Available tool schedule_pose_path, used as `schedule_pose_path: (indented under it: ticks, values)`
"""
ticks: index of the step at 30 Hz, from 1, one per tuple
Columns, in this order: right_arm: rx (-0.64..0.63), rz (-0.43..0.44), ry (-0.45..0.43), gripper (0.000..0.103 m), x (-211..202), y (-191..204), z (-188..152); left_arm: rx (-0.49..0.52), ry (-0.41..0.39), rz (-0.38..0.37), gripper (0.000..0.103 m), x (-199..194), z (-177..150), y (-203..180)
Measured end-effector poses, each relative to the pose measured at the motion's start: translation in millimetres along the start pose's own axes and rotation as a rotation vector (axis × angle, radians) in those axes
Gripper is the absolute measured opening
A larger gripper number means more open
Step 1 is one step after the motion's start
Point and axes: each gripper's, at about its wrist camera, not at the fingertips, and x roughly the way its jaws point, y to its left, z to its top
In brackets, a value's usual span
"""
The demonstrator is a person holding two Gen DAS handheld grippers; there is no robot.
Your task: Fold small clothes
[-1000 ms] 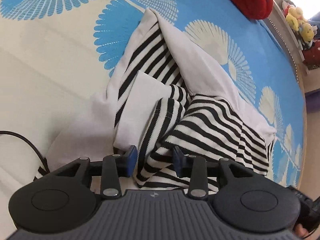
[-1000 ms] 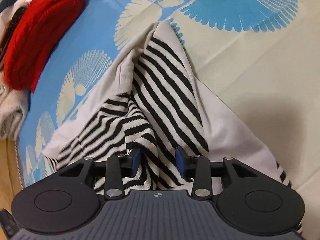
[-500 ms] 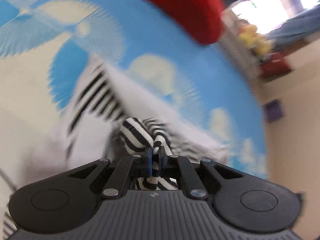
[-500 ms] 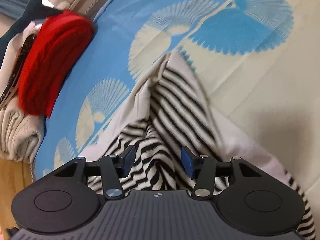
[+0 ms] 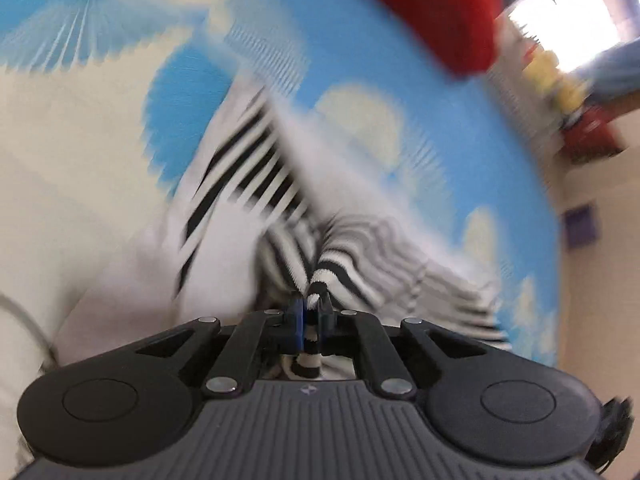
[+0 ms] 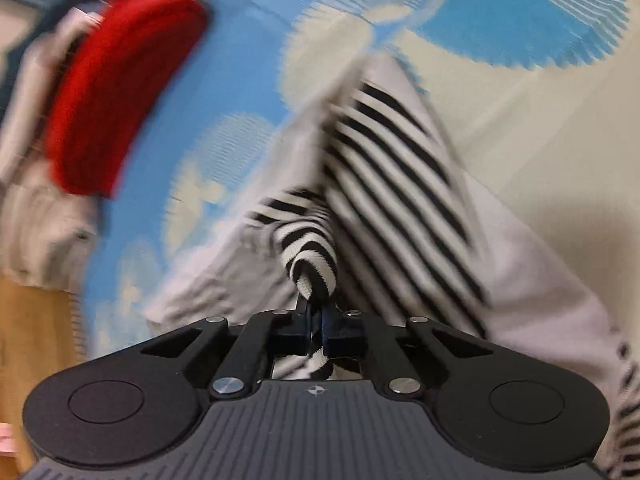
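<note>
A black-and-white striped garment with plain white panels (image 5: 248, 176) lies crumpled on a blue and cream patterned sheet (image 5: 360, 60). My left gripper (image 5: 312, 314) is shut on a bunched striped fold of it and lifts that fold. The left wrist view is blurred by motion. The same garment (image 6: 400, 168) shows in the right wrist view. My right gripper (image 6: 316, 318) is shut on another rolled striped fold, pulled up off the sheet (image 6: 540, 128).
A red knitted item (image 6: 120, 92) lies at the far left on the sheet, also seen at the top right in the left wrist view (image 5: 432, 12). Beige folded cloth (image 6: 44, 224) sits beneath it. A wooden edge (image 6: 36, 344) runs at the left.
Both grippers were open over the garment a second ago. The left one shut on a striped fold first, then the right one. Both now lift the cloth, and the views swing.
</note>
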Motion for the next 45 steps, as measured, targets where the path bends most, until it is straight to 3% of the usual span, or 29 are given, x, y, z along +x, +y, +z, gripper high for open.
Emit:
schedule_pose_path:
  ticks: [2, 3, 5, 7, 9, 10, 12, 13, 14, 15, 17, 18, 20, 23, 24, 26, 28, 31, 33, 34, 36, 38, 39, 41, 43, 45]
  values:
    - [0.014, 0.121, -0.078, 0.004, -16.3, 5.7, 2.6, 0.020, -0.103, -0.120, 0.006, -22.4, 3.6, -8.7]
    - [0.009, 0.175, -0.125, 0.004, -25.7, 9.5, 3.5, 0.044, -0.142, -0.142, 0.006, -30.6, 5.4, -12.8]
    - [-0.012, 0.216, -0.188, 0.003, -38.3, 12.6, 4.0, 0.074, -0.120, -0.069, 0.006, -27.6, 7.5, -13.1]
    - [0.015, 0.140, -0.173, 0.003, -37.0, 4.5, 3.7, 0.032, 0.027, 0.072, 0.007, -1.2, 4.5, 3.2]
    - [0.028, -0.056, -0.076, 0.004, -17.1, -8.7, 2.7, -0.025, 0.185, 0.223, 0.009, 28.8, -7.1, 24.3]
    - [0.058, -0.124, -0.027, 0.005, -6.7, -19.6, 0.5, -0.045, 0.209, 0.255, 0.011, 35.3, -11.5, 30.6]
    - [0.107, -0.224, 0.056, 0.012, 9.8, -34.4, -4.0, -0.018, 0.181, 0.236, 0.011, 31.0, -9.4, 24.8]
    - [0.108, -0.247, 0.046, 0.016, 9.6, -34.7, -5.4, 0.016, 0.142, 0.219, 0.016, 24.2, -5.6, 17.4]
    - [0.093, -0.254, 0.019, 0.017, 5.6, -30.7, -5.1, 0.047, 0.089, 0.204, 0.025, 15.7, -2.6, 9.9]
    - [0.055, -0.258, -0.021, 0.017, -1.1, -22.3, -4.1, 0.084, 0.027, 0.183, 0.028, 5.8, 0.5, 1.6]
    - [-0.030, -0.254, -0.121, 0.026, -18.9, -4.1, -5.0, 0.138, -0.034, 0.146, 0.031, -4.3, 2.1, -8.0]
    - [-0.084, -0.250, -0.183, 0.034, -27.8, 6.5, -6.7, 0.148, -0.035, 0.123, 0.031, -5.7, -0.6, -10.8]
    - [-0.157, -0.204, -0.222, 0.035, -34.8, 15.6, -10.1, 0.154, 0.003, 0.083, 0.031, -0.6, -7.2, -13.5]
    - [-0.133, -0.095, -0.084, 0.035, -16.0, 9.6, -11.5, 0.179, 0.103, 0.124, 0.031, 22.1, -15.4, -10.2]
    - [-0.103, -0.105, -0.023, 0.035, -5.3, 3.8, -11.8, 0.187, 0.147, 0.180, 0.031, 31.5, -19.5, -6.9]
    - [-0.095, -0.217, 0.078, 0.035, 13.9, -7.6, -13.7, 0.182, 0.188, 0.262, 0.025, 42.5, -23.6, 0.2]
    - [-0.079, -0.283, 0.087, 0.043, 17.3, -17.9, -16.1, 0.178, 0.176, 0.263, 0.024, 37.8, -21.3, 3.3]
    - [-0.073, -0.235, 0.040, 0.043, 7.5, -13.9, -11.3, 0.250, 0.101, 0.174, 0.024, 19.5, -17.7, -14.4]
    - [-0.131, -0.184, -0.013, 0.043, -4.1, -1.7, -12.1, 0.263, 0.104, 0.102, 0.025, 16.3, -17.8, -17.7]
    - [-0.136, -0.164, -0.006, 0.046, -4.7, -0.3, -13.0, 0.259, 0.126, 0.105, 0.025, 21.4, -20.1, -16.2]
    - [-0.080, -0.156, 0.056, 0.047, 5.4, -8.5, -14.7, 0.279, 0.201, 0.227, 0.026, 33.0, -28.7, -9.0]
    - [-0.027, -0.243, 0.111, 0.047, 7.9, -22.5, -22.8, 0.311, 0.234, 0.340, 0.025, 38.6, -37.2, -0.1]
    - [-0.003, -0.266, 0.093, 0.047, 2.6, -27.0, -22.9, 0.312, 0.208, 0.352, 0.025, 30.1, -36.9, -1.2]
    - [-0.011, -0.259, 0.033, 0.047, -21.2, -18.0, -23.2, 0.326, 0.110, 0.278, 0.025, -3.3, -34.2, -14.3]
    - [-0.075, -0.186, -0.074, 0.046, -67.4, 3.0, -26.2, 0.360, -0.010, 0.174, 0.027, -49.6, -35.3, -29.2]
    - [-0.128, -0.139, -0.169, 0.046, -117.3, 18.4, -32.9, 0.411, -0.103, 0.143, 0.028, -95.3, -41.8, -38.2]
